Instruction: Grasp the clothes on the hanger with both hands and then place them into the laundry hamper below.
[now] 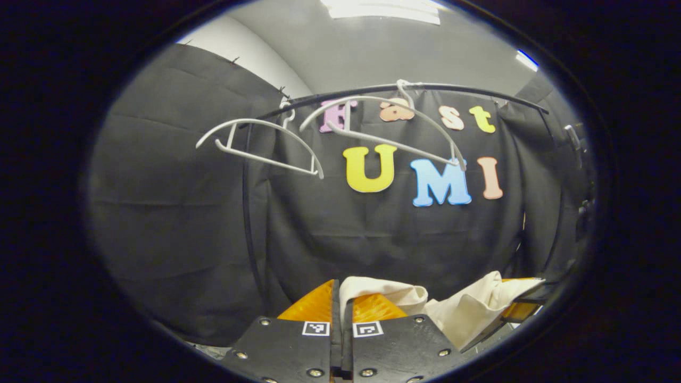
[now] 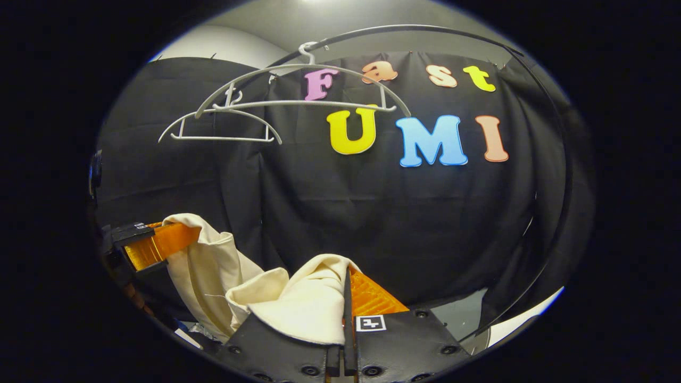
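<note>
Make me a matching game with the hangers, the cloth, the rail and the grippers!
Things:
1. two hangers
2. cream garment
3. rail
4. left gripper and right gripper

States:
A. dark and curved, running along the top
B. pinched at two places, sagging in between
C. white, bare, hanging up high
D. shut on the fabric

Pairs: 1-C, 2-B, 3-A, 4-D
</note>
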Demonstrator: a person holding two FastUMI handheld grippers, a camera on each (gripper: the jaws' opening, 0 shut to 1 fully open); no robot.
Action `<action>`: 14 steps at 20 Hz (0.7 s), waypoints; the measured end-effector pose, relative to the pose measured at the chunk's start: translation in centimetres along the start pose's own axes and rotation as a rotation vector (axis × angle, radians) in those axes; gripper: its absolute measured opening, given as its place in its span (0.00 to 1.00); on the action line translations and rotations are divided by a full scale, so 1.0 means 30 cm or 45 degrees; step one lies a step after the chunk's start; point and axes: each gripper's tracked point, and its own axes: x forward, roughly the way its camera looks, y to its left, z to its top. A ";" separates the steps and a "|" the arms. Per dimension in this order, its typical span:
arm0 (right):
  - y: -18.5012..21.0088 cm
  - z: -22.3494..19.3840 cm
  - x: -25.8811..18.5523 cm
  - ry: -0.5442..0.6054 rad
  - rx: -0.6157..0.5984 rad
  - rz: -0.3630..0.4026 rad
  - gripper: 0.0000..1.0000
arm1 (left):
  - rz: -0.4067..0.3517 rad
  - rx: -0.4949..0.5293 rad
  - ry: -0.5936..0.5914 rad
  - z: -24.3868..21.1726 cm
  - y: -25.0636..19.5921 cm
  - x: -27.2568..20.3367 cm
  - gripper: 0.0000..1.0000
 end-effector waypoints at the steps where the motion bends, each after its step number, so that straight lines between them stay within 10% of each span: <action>1: 0.002 -0.043 -0.006 0.027 -0.003 -0.005 0.07 | -0.003 0.009 0.034 -0.057 0.001 -0.003 0.01; 14: -0.041 -0.509 0.052 0.392 -0.021 -0.042 0.07 | -0.018 0.108 0.401 -0.564 0.074 0.002 0.01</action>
